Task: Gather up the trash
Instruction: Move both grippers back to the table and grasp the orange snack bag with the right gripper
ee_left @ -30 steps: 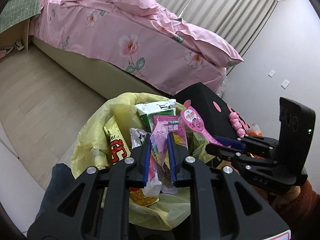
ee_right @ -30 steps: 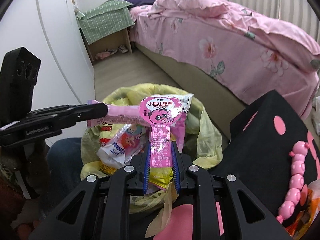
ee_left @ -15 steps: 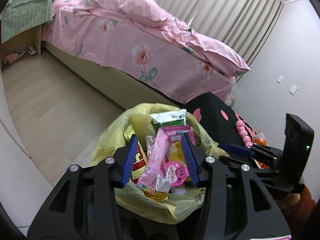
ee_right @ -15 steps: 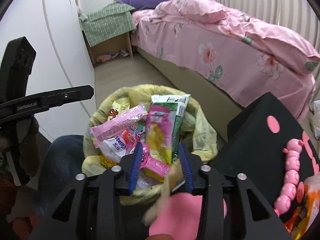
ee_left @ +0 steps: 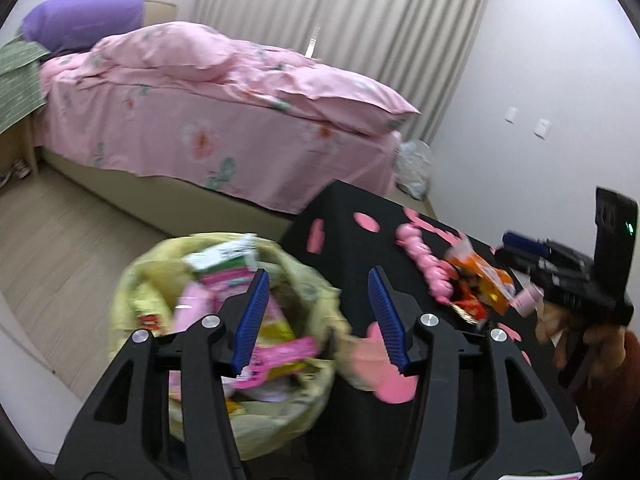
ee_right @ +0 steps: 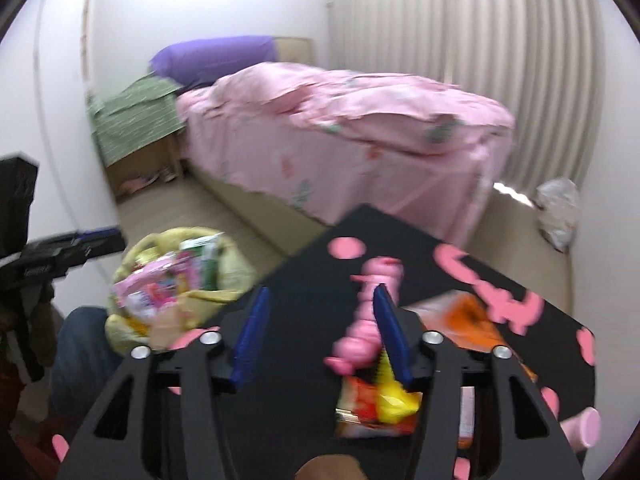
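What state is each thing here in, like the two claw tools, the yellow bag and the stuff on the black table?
Left gripper: open, empty.
Right gripper: open, empty.
Yellow trash bag: open at the top, heaped with snack wrappers.
Orange snack packet: lying on the black table, not yet collected.
Pink toy caterpillar: lying on the table.
Bed: unmade, pink quilt rumpled.
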Action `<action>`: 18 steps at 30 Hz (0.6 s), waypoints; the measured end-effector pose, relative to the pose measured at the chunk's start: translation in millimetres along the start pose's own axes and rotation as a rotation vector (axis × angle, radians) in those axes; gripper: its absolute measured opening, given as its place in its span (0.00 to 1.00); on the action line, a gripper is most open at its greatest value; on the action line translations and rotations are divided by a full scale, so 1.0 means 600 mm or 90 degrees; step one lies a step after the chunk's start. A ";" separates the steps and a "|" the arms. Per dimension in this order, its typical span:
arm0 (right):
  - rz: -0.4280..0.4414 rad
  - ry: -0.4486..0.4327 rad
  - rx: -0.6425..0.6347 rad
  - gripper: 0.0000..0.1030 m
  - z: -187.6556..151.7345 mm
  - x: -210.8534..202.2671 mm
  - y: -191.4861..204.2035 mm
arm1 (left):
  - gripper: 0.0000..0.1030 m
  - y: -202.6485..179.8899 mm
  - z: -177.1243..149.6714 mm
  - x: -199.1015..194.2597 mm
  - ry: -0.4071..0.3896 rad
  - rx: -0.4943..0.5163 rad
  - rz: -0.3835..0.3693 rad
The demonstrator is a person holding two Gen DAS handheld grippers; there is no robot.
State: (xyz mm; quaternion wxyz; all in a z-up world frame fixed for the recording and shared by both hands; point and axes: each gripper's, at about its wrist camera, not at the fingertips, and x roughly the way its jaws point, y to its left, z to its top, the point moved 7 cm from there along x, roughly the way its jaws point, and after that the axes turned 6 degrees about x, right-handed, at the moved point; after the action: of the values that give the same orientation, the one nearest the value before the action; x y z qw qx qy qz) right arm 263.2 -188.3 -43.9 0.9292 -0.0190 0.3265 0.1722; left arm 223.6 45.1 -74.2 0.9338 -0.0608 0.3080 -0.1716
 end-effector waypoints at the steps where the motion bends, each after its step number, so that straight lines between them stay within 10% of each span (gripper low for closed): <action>1: -0.008 -0.002 0.013 0.51 0.000 -0.006 -0.022 | 0.48 -0.016 0.000 0.007 0.004 0.007 -0.009; 9: -0.165 0.044 0.078 0.51 -0.058 -0.017 -0.200 | 0.48 -0.102 -0.009 0.057 0.035 0.059 -0.058; 18: -0.173 0.078 0.267 0.52 -0.120 0.070 -0.285 | 0.48 -0.148 -0.022 0.085 0.063 0.086 -0.079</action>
State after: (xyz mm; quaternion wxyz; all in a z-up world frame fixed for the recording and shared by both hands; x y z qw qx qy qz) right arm 307.7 -347.0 -139.5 0.9059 0.1203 0.4052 -0.0274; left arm 228.8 -56.2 -93.3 0.9070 -0.0079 0.3372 -0.2520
